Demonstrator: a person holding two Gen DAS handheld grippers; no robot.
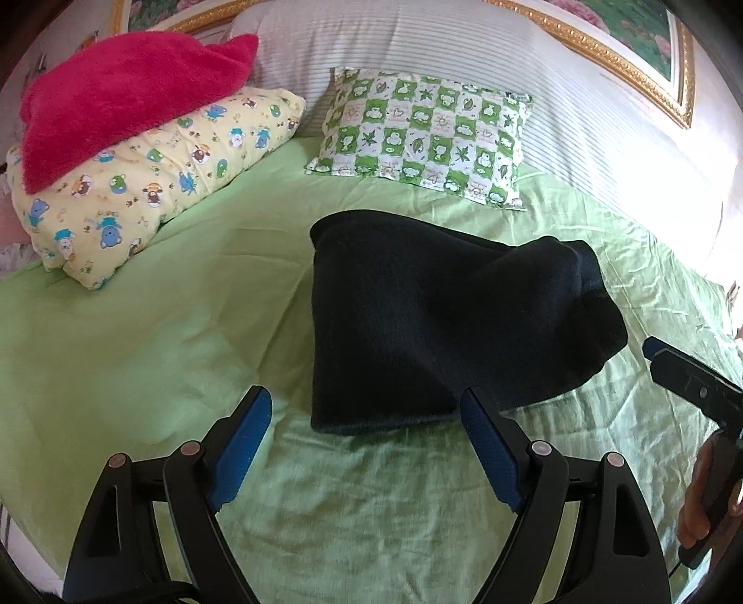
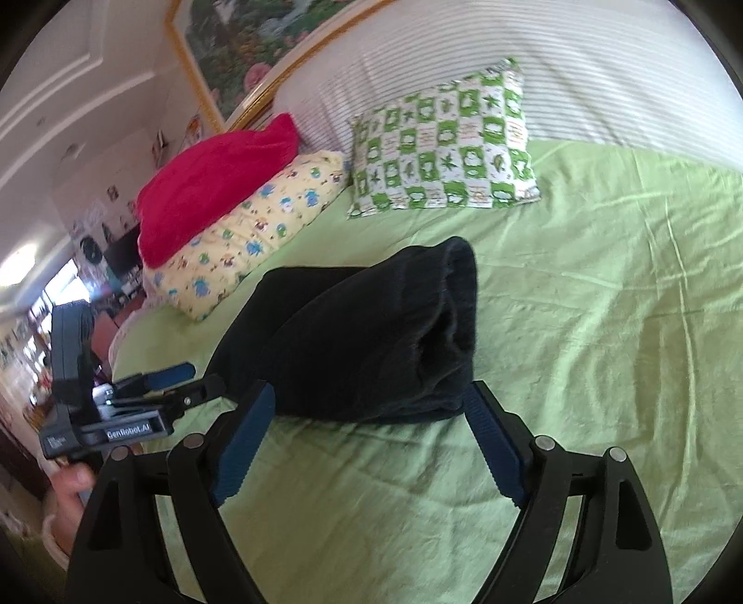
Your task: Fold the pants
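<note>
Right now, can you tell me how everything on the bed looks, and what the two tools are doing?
Pants: folded into a dark bundle, lying on the sheet, not held.
Left tool: open, empty, just short of the pants.
Right tool: open, empty, at the near edge of the pants.
Sheet: spread out, wrinkled.
Green pillow: lying flat near the headboard.
Yellow pillow: under the red blanket.
Red blanket: bunched on top.

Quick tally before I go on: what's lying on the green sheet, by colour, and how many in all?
Black: 1, the folded pants
Red: 1, the fuzzy blanket on top of the yellow pillow
Yellow cartoon print: 1, pillow
Green and white checked: 1, pillow
White striped: 1, bolster along the headboard
Total: 5

Both tongs, left and right, are open and hold nothing.
</note>
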